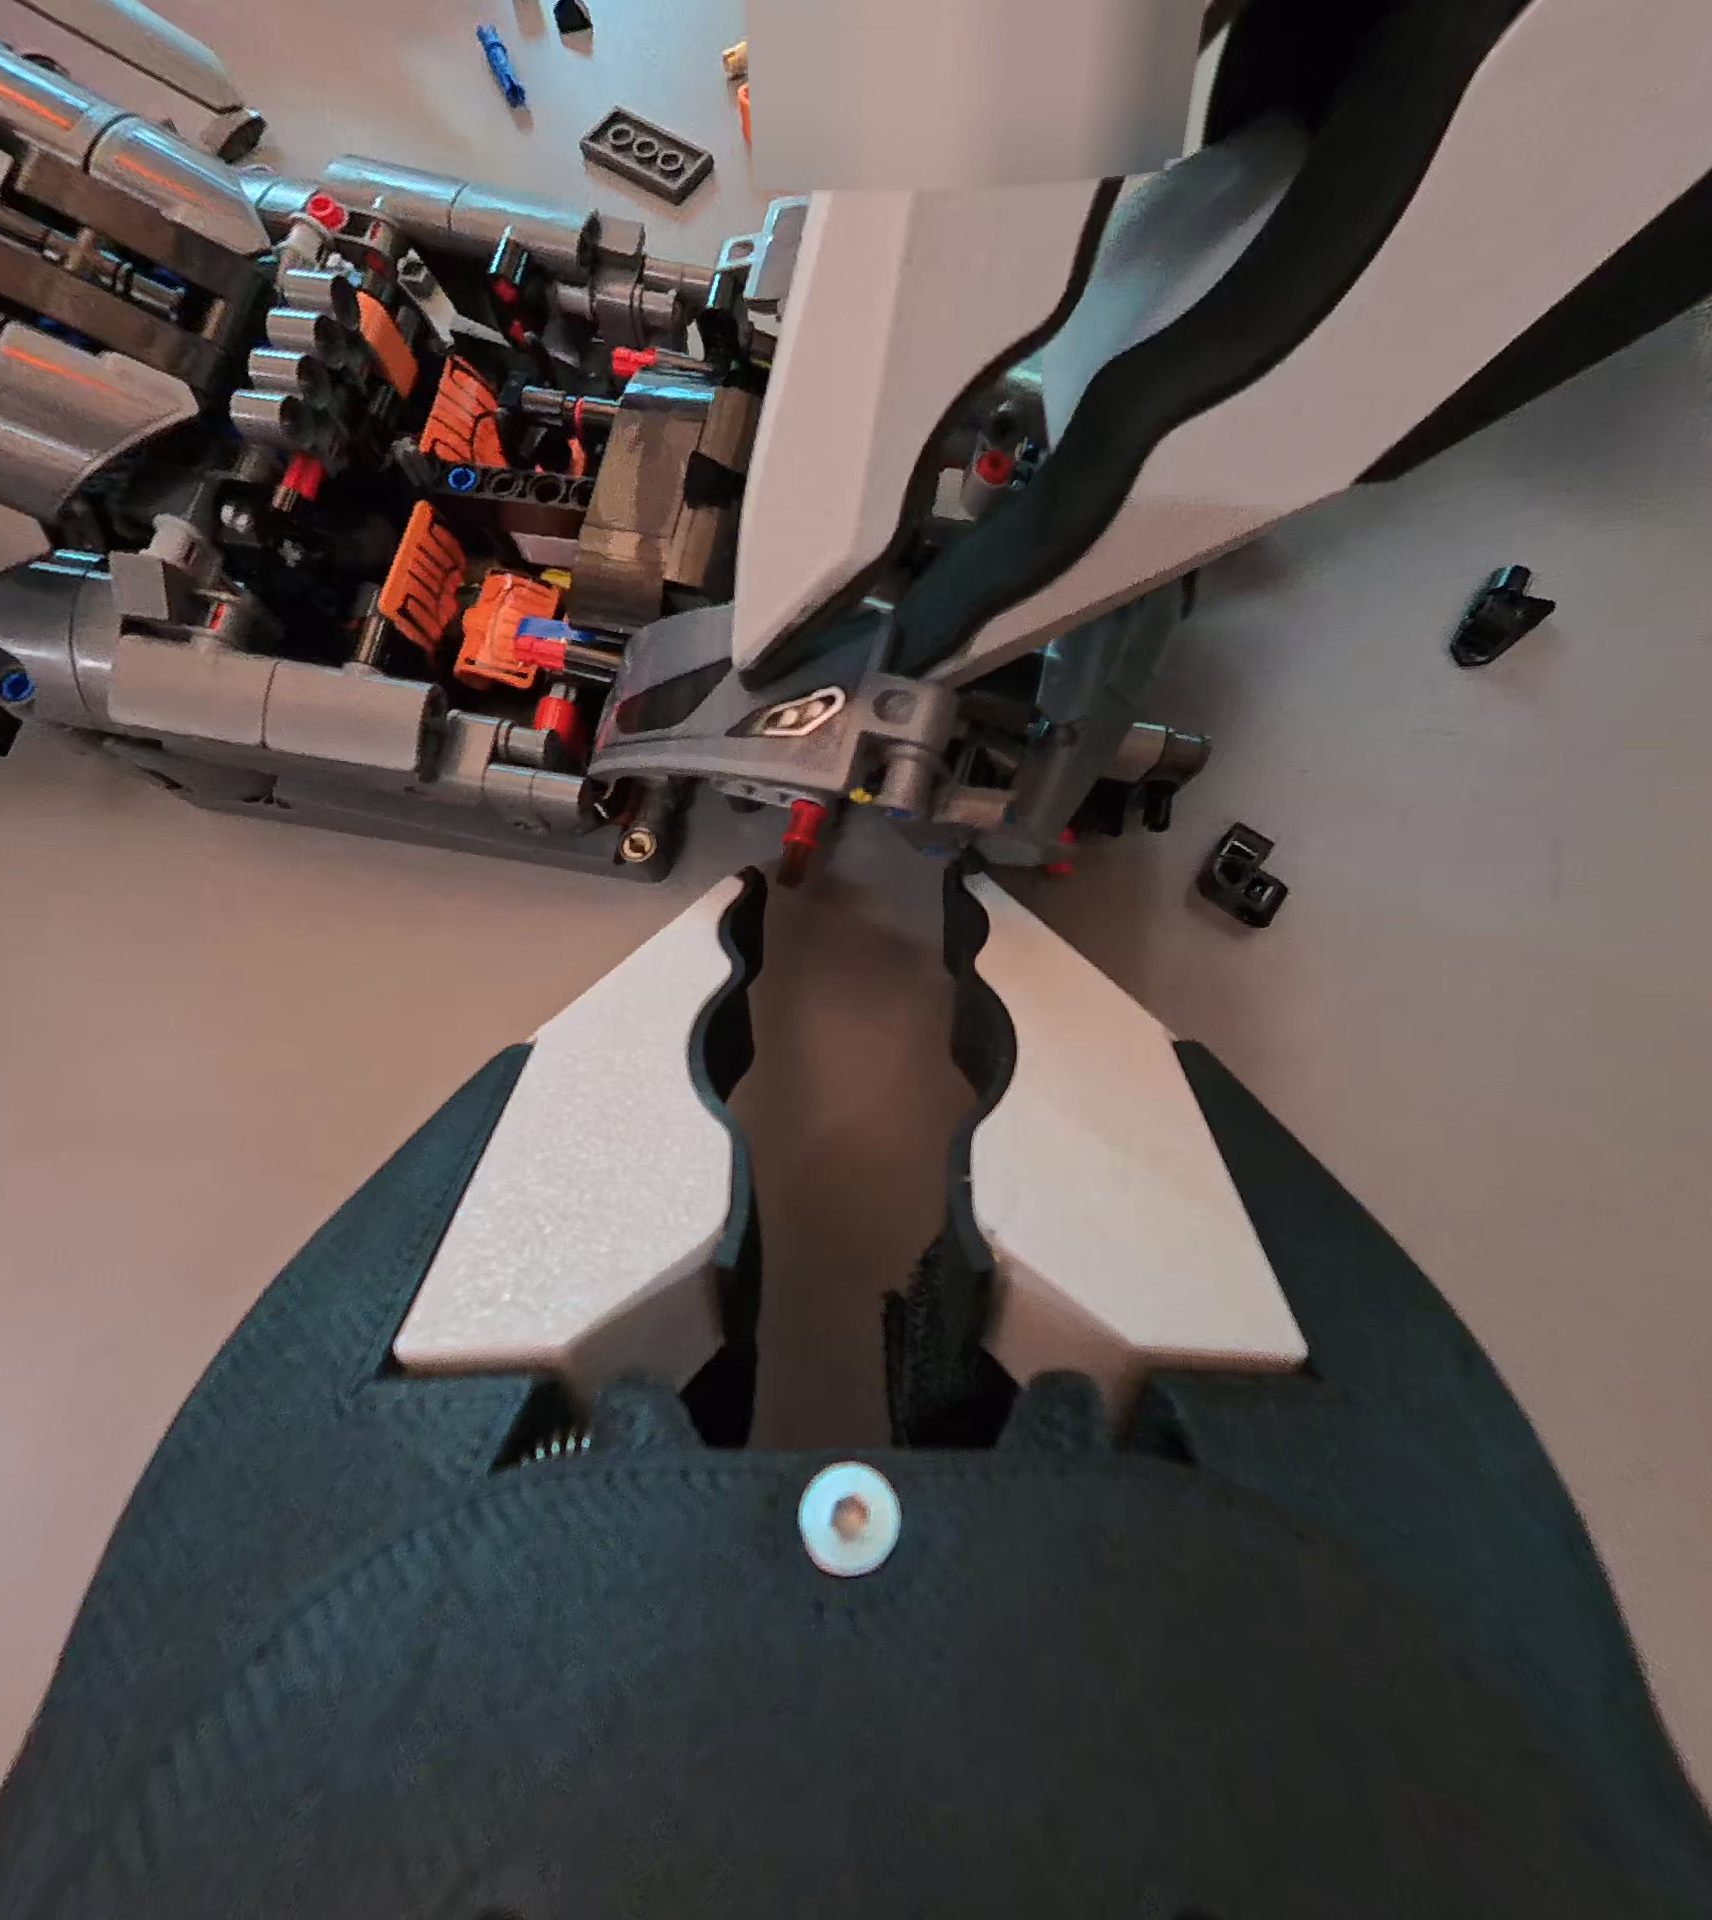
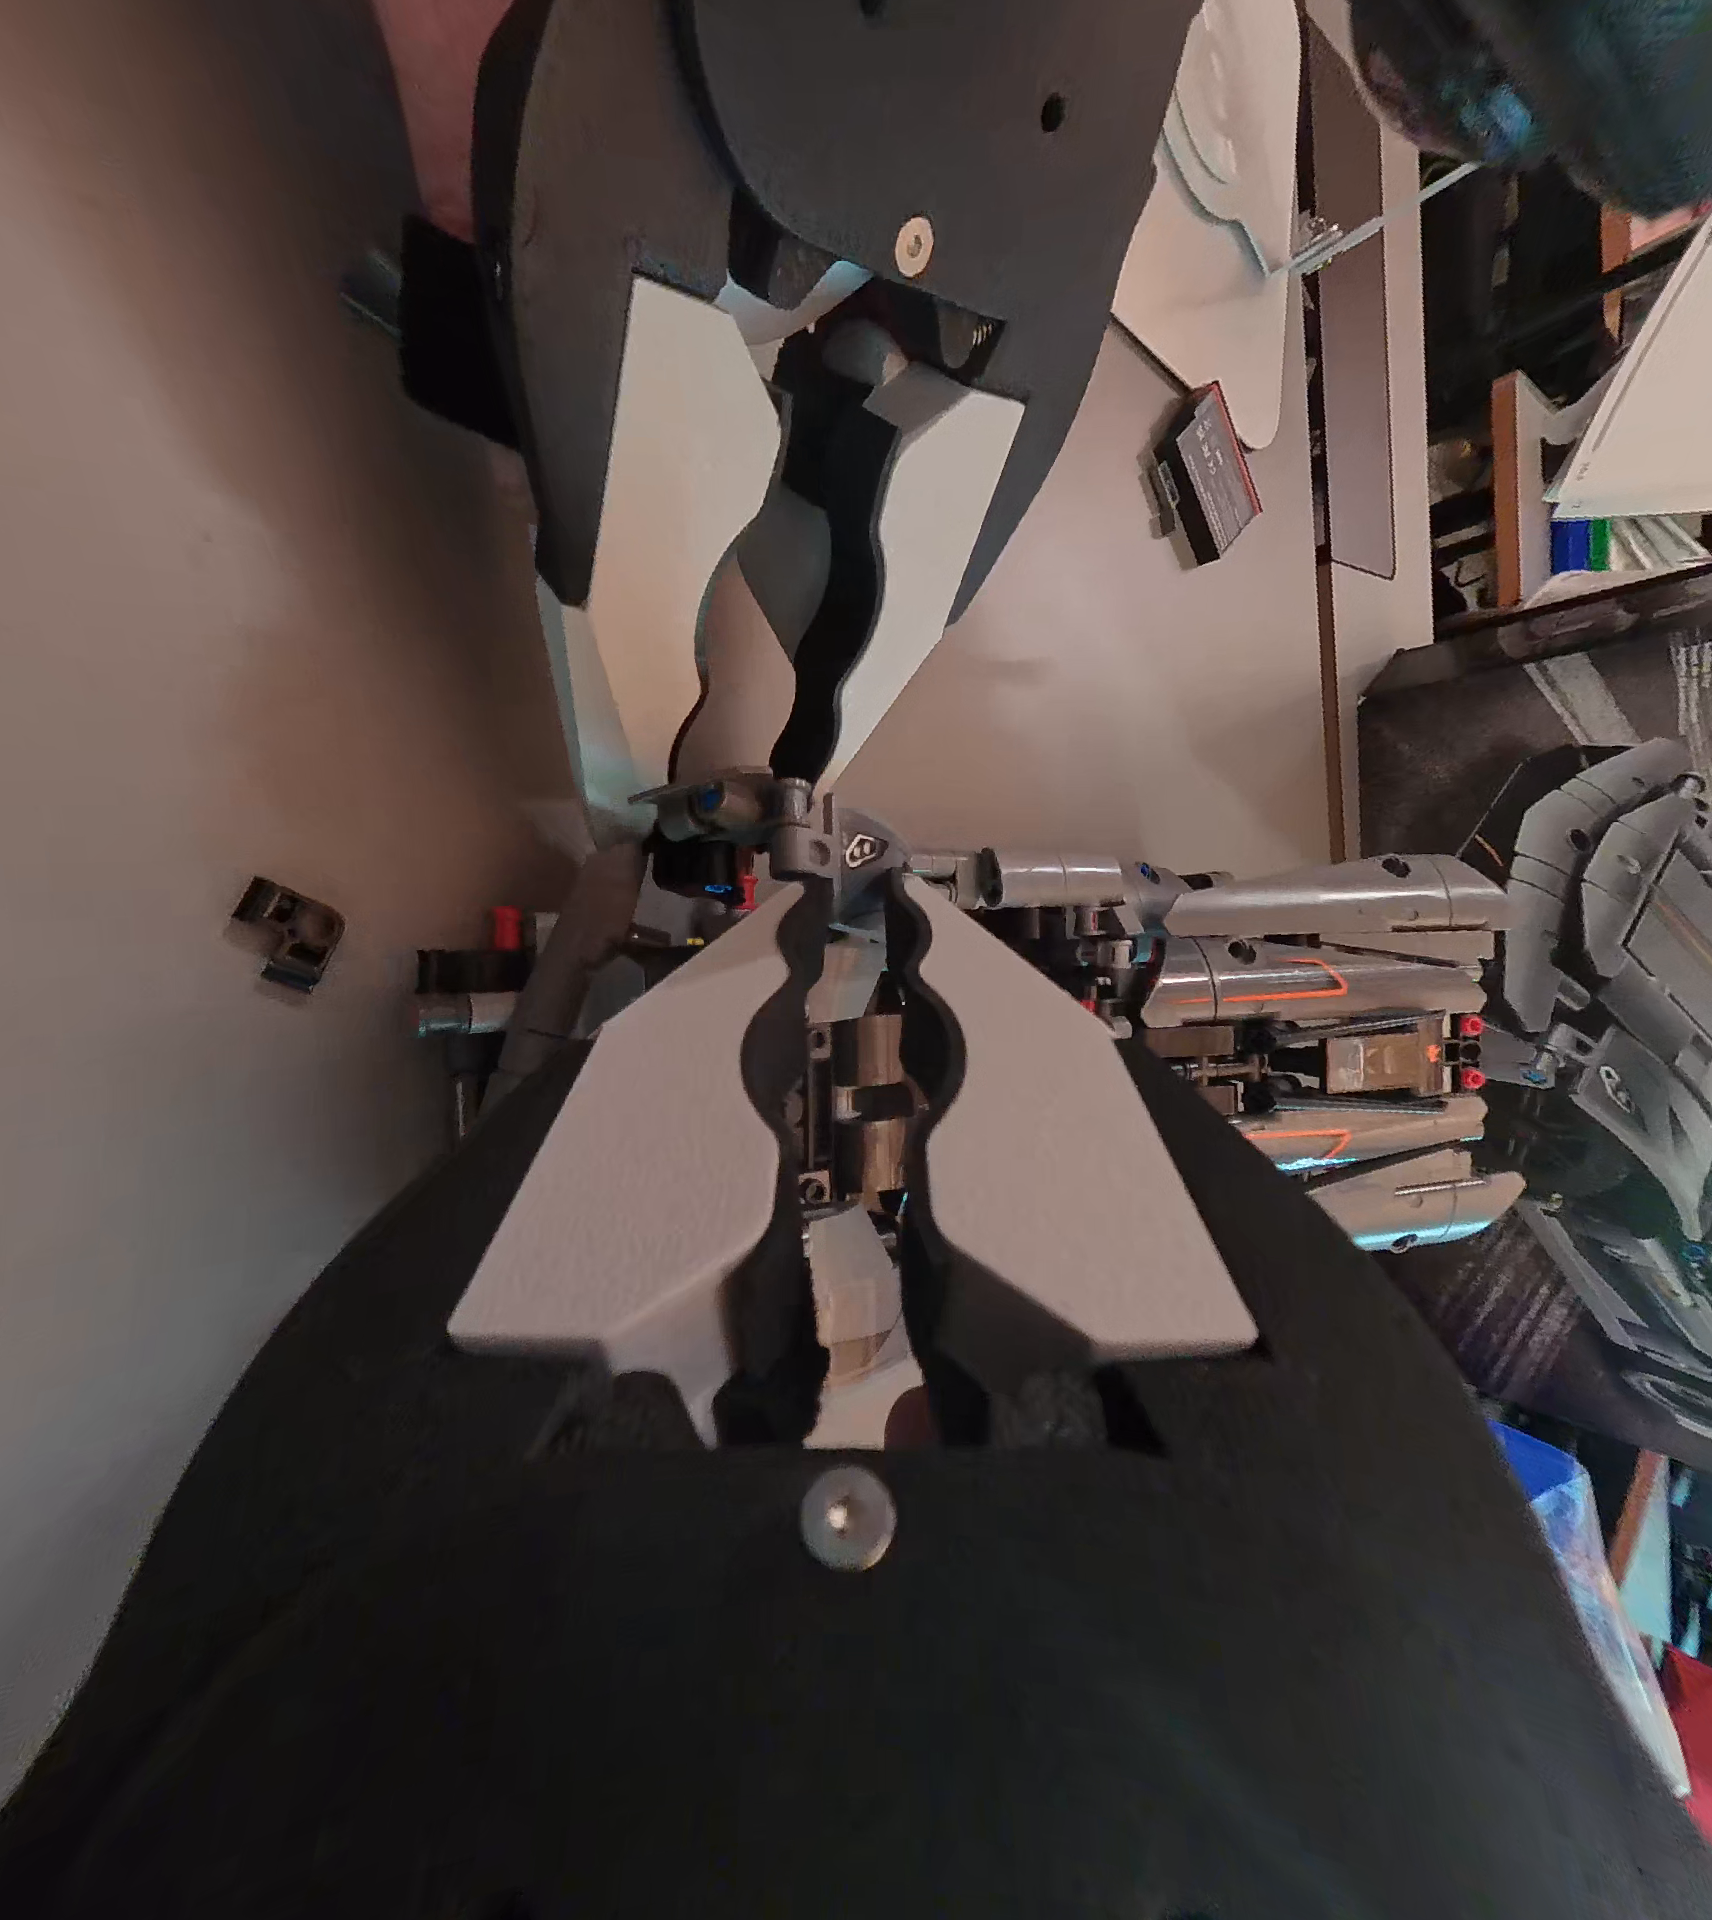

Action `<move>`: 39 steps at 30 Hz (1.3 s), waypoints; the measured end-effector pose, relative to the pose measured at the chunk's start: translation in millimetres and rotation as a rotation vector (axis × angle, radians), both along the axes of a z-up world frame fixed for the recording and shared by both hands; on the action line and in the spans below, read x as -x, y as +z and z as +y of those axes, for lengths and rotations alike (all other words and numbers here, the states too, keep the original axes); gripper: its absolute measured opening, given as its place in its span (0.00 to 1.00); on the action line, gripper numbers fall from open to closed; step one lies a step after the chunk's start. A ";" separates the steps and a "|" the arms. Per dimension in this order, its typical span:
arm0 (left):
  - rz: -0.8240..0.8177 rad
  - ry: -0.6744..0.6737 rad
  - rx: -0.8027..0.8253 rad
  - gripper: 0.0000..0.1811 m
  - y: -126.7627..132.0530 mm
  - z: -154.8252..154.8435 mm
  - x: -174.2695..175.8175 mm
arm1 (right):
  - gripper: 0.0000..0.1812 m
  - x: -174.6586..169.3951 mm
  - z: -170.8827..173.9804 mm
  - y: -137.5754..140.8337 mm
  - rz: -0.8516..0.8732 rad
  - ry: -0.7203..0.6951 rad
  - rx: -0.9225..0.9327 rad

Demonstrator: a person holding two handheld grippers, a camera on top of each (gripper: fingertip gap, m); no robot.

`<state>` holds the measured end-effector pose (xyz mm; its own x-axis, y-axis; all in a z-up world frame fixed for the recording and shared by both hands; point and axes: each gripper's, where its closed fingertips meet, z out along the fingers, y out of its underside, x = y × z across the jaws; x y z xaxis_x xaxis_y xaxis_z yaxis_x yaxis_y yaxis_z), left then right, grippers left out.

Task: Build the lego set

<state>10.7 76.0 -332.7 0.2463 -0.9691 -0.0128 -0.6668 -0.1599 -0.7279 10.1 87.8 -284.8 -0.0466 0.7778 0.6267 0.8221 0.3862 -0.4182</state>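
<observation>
The partly built grey Lego car (image 1: 208, 686) with orange parts lies on the pale table (image 1: 260, 1039); it also shows in the right wrist view (image 2: 1330, 894). My right gripper (image 2: 847, 894) is shut on a curved grey panel with a badge sticker (image 2: 862, 850) at the car's end. In the left wrist view it reaches in from the upper right (image 1: 816, 670) onto that panel (image 1: 686, 717). My left gripper (image 1: 852, 888) is open and empty, its tips just short of the panel and a red pin (image 1: 802, 831). It also shows from the top in the right wrist view (image 2: 798, 781).
Loose black connectors (image 1: 1496, 615) (image 1: 1241, 875) lie to the right of the car, one also in the right wrist view (image 2: 289, 935). A dark grey plate (image 1: 646, 154) and a blue pin (image 1: 501, 62) lie beyond it. The set's box (image 2: 1454, 727) stands behind the car. There is about 5 centimetres between the tips of the two grippers. The dark grey plate (image 1: 646, 154) is about equally far from each gripper, around 20 centimetres.
</observation>
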 end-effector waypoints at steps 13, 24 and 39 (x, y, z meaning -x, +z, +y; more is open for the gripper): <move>-0.159 -0.068 0.094 0.22 27.0 -19.0 -6.3 | 0.09 -4.6 -2.6 4.7 0.047 -0.024 0.013; -0.330 -0.050 0.227 0.14 46.1 -15.8 -10.9 | 0.07 -16.1 -17.5 7.6 0.056 -0.015 0.063; -0.262 -0.066 0.216 0.13 34.9 -17.1 -5.8 | 0.12 1.5 -38.9 -19.0 -0.054 0.068 0.118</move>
